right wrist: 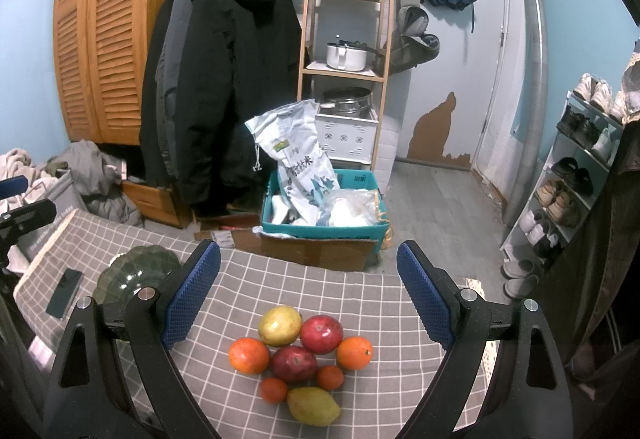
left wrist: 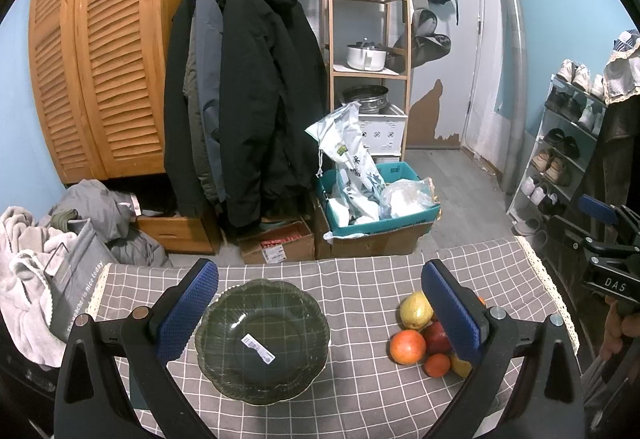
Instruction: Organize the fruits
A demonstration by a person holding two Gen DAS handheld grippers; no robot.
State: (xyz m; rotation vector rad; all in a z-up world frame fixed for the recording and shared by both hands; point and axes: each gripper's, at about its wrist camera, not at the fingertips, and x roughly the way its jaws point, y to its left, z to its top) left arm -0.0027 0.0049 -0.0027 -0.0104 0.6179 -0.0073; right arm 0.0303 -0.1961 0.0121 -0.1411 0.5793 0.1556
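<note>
Left gripper jaws spread wide, right gripper jaws likewise, both empty

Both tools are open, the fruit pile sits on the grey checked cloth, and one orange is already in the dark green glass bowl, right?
Not quite: the dark green glass bowl is empty, as the left wrist view shows; only a white sticker lies on it. All the fruit sits piled on the grey checked cloth. Both the left tool and right tool are open.

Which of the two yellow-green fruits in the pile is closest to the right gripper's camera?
The yellow-green fruit at the pile's near edge, below the two small oranges; the other one sits at the far side.
</note>
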